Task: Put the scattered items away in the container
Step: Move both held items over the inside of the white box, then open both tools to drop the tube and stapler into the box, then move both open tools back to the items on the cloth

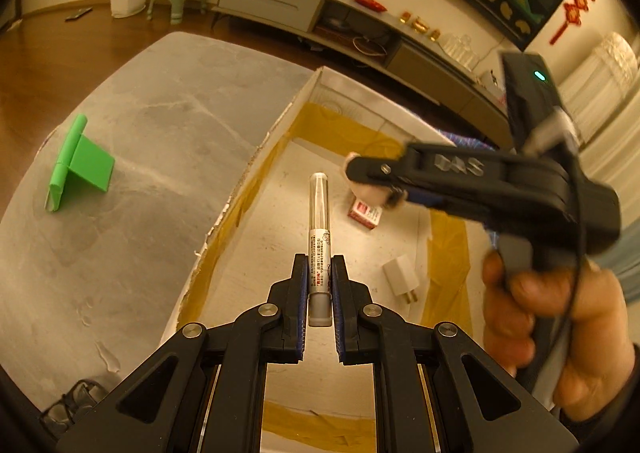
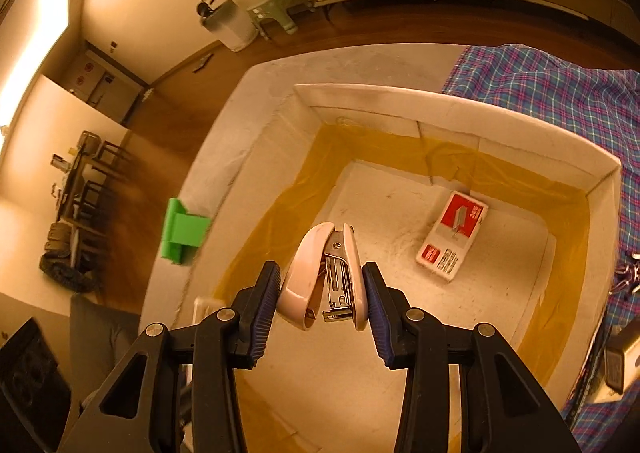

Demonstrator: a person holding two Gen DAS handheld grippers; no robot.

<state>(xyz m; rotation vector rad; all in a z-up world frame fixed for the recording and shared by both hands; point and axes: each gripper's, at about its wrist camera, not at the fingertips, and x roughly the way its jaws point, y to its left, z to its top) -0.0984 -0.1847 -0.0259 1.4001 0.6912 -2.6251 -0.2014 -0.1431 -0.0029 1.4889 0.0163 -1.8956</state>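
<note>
A shallow white box (image 1: 280, 121) (image 2: 400, 97) with yellow tape along its inside edges stands on a grey table. Over it my left gripper (image 1: 319, 265) is shut on a white pen with a clear cap (image 1: 319, 221), which points away from me. Above the box floor my right gripper (image 2: 320, 285) is shut on a pale pink stapler (image 2: 316, 277), its metal underside facing me. That right gripper (image 1: 372, 181) also shows at the right of the left wrist view, held by a hand (image 1: 552, 333). In the box lie a red and white staple box (image 2: 454, 237) (image 1: 365, 213) and a white charger plug (image 1: 401, 275).
A green plastic stand (image 1: 80, 165) (image 2: 180, 231) sits on the grey table (image 1: 160, 141) left of the box. A blue plaid cloth (image 2: 560, 93) lies beyond the box's right side. Glasses (image 1: 76, 401) lie at the table's near left edge. A TV cabinet and a green stool stand further off.
</note>
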